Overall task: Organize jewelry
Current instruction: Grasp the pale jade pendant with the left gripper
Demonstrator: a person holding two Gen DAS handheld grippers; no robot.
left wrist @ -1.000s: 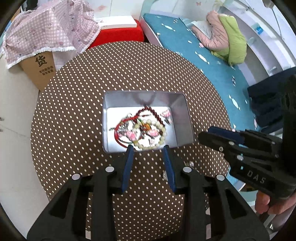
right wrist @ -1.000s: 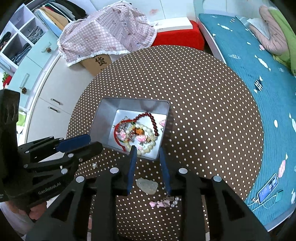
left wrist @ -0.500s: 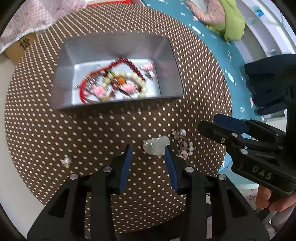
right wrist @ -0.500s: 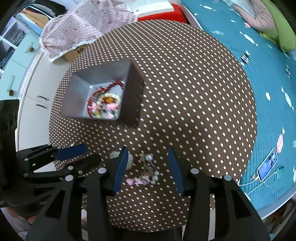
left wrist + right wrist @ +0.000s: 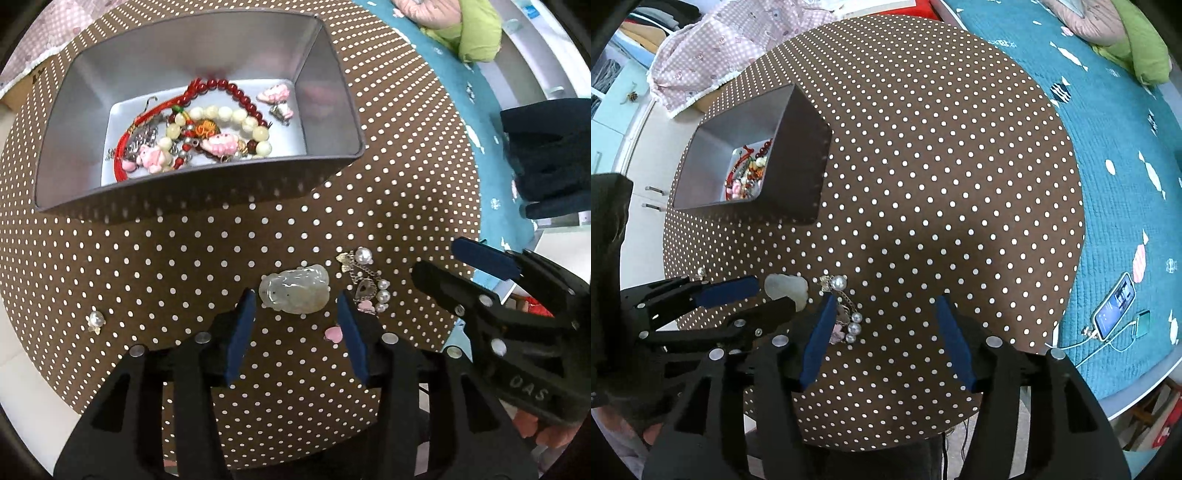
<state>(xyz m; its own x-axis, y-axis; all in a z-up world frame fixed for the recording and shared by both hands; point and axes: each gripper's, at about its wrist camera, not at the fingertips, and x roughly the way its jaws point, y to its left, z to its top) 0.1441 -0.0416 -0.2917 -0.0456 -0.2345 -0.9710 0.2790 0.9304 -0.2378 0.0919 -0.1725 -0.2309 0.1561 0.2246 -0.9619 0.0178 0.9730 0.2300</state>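
Observation:
A silver tin holds bead bracelets and pink charms. On the brown dotted tablecloth in front of it lie a pale jade pendant, a pearl chain piece, a pink heart and a small pearl stud. My left gripper points down with its jaws opening; the pendant lies between them, untouched. My right gripper is also opening over bare cloth, the pearl chain beside its left finger.
The round table's edge runs close below both grippers. A teal bed with a phone lies to the right. A pink checked cloth over a carton and white cabinets stand beyond the tin.
Both grippers have sunk toward the near part of the table and tipped downward. Their jaws have widened. The pendant now lies between the left jaws; the tin has shifted away in view.

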